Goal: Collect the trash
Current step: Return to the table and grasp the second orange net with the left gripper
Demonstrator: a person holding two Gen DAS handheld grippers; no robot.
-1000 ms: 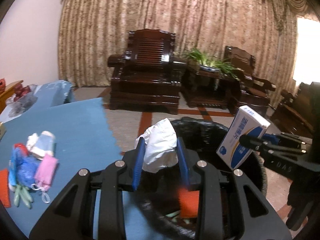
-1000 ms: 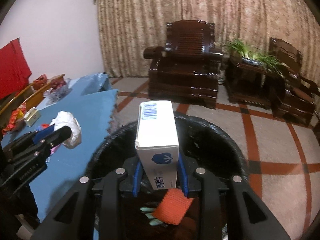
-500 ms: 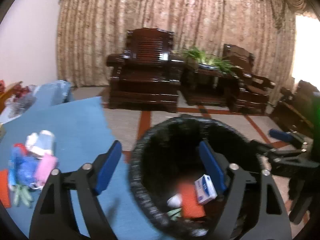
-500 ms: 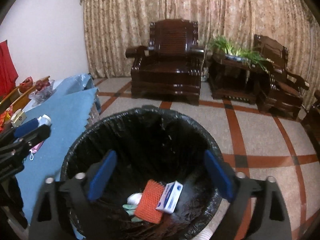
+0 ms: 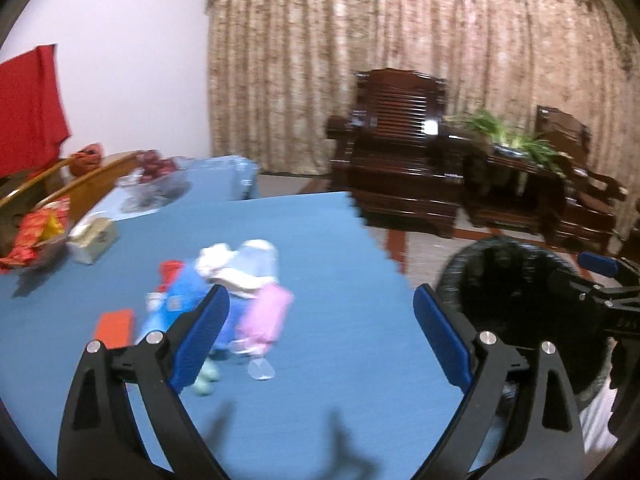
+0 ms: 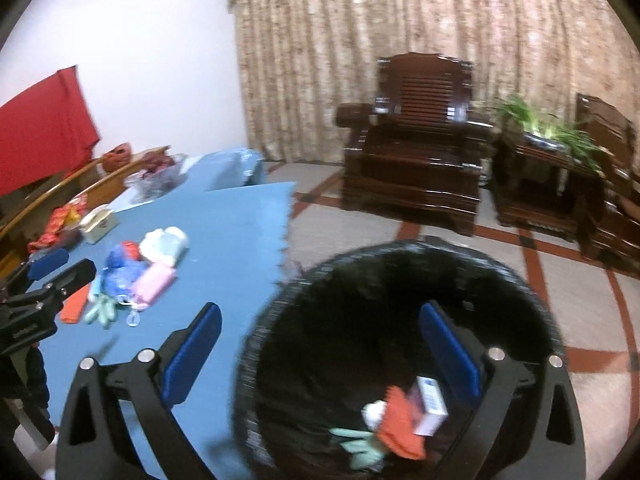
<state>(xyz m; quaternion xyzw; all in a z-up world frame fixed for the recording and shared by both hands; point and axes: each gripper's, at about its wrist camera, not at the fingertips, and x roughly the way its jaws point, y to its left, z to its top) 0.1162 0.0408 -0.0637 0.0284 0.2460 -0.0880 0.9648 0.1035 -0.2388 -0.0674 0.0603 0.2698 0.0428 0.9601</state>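
Note:
My left gripper (image 5: 320,332) is open and empty above the blue table (image 5: 312,240), facing a pile of trash: a white crumpled tissue (image 5: 224,264), a pink mask (image 5: 264,316), a blue bag (image 5: 184,296) and an orange piece (image 5: 114,322). My right gripper (image 6: 320,352) is open and empty over the black-lined bin (image 6: 400,280). In the bin lie a white-blue box (image 6: 430,404), an orange sponge (image 6: 400,424), a white wad (image 6: 374,414) and a green glove (image 6: 360,446). The pile also shows in the right wrist view (image 6: 132,272).
A small box (image 5: 94,240) and red snack packets (image 5: 36,232) sit at the table's left. Wooden armchairs (image 5: 404,160) and a plant table (image 5: 516,176) stand behind. The bin (image 5: 516,280) stands just off the table's right edge.
Both grippers opened and dropped the white tissue and the box into the bin. Both have since swung left; the left one now faces the trash pile on the table.

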